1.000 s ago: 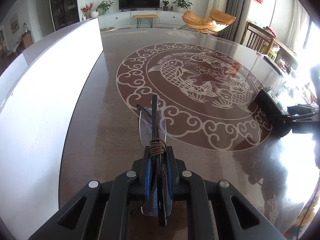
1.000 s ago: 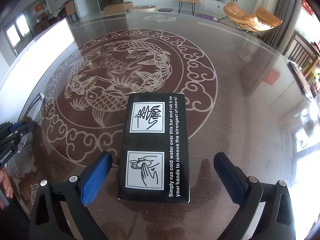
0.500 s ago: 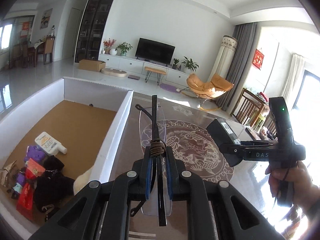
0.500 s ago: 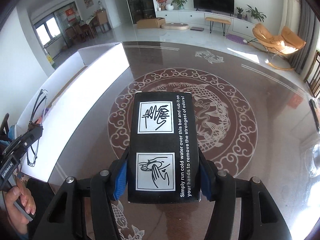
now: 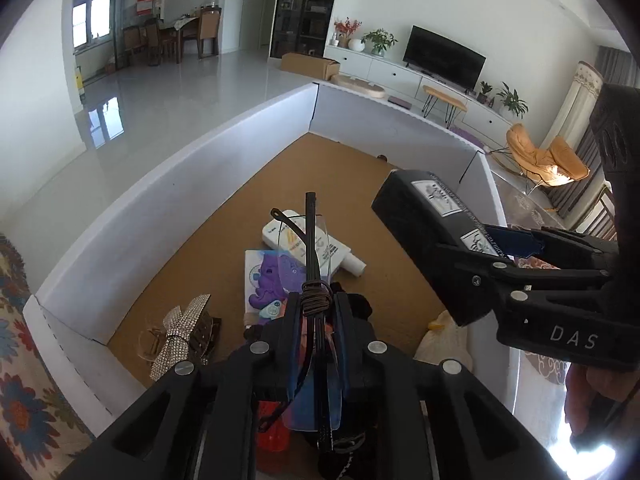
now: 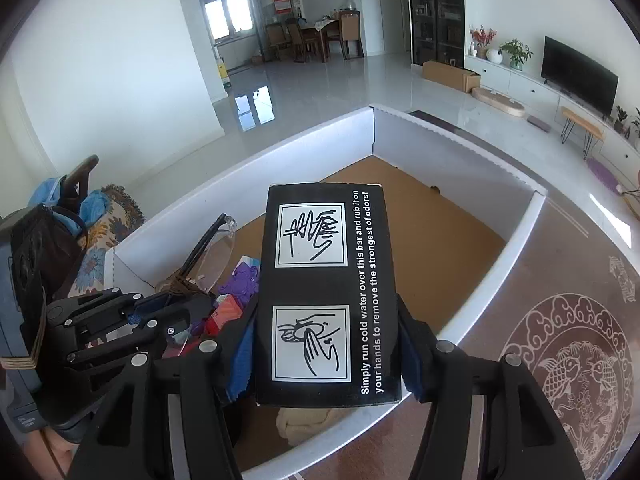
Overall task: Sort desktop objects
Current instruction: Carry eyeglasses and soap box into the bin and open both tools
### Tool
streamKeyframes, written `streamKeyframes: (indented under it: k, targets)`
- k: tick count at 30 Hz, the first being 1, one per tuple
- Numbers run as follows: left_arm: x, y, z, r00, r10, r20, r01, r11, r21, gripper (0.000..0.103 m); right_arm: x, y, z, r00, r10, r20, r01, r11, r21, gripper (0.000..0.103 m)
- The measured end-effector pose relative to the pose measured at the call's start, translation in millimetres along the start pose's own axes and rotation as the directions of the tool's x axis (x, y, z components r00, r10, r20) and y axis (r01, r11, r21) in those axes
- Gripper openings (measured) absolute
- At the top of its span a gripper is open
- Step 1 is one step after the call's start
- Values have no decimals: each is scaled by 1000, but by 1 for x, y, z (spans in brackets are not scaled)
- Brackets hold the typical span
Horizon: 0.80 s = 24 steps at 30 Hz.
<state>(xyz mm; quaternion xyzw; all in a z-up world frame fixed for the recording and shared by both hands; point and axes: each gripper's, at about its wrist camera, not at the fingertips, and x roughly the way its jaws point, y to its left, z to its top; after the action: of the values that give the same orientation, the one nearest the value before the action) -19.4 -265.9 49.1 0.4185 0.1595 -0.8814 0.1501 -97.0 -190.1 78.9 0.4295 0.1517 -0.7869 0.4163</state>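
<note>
White box (image 6: 520,220), gripper-held glasses (image 5: 310,240), black carton (image 6: 328,292)

A dark TV (image 5: 444,55) stands on a white cabinet (image 5: 400,76) beside potted plants (image 5: 378,40) (red flowers too). An orange chair (image 5: 546,158) sits at the right. Far back, a dining table (image 6: 320,26) with what look like 4 chairs.

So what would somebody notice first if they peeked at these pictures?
Probably the black box with hand-washing drawings, clamped in the right gripper above the white cardboard bin. Next, the clear glasses in the left gripper, whose fingers are opening, over a purple toy and sparkly bow inside.
</note>
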Motion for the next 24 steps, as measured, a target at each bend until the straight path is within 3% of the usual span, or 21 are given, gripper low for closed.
streamKeyframes:
  k: [1,3,5,6,9,13,21,24]
  targets:
    - [5,1,-2,1000,10,-13,-10,1000,-2,46,17,1,1,999,-11,-35,11,1000,-13,61]
    - [2,0,-6,1000,20,9,-20,1000,-1,73,37,4,-1,995,-75,-69,71,996,-53,66]
    - [-9,-2,-9,996,40,77,-41,999,9,91,37,3,-4,992,-117,-50,113,991,-78,73]
    - [-13,-3,-10,993,55,101,-57,998,11,101,32,0,-6,992,-125,-35,122,989,-78,83]
    - [-18,-7,-10,987,89,133,-91,996,5,103,13,-9,-14,989,-150,14,151,986,-73,99]
    - [-18,-13,-11,989,81,123,-81,997,-8,103,-3,-19,-15,985,-172,32,174,982,-72,99]
    - [-27,-21,-18,979,149,142,-146,989,-28,103,-15,-23,-21,986,-169,3,169,985,-28,100]
    - [-28,-22,-17,973,191,129,-189,982,-28,103,-14,-23,-22,967,-255,-17,255,967,-10,100]
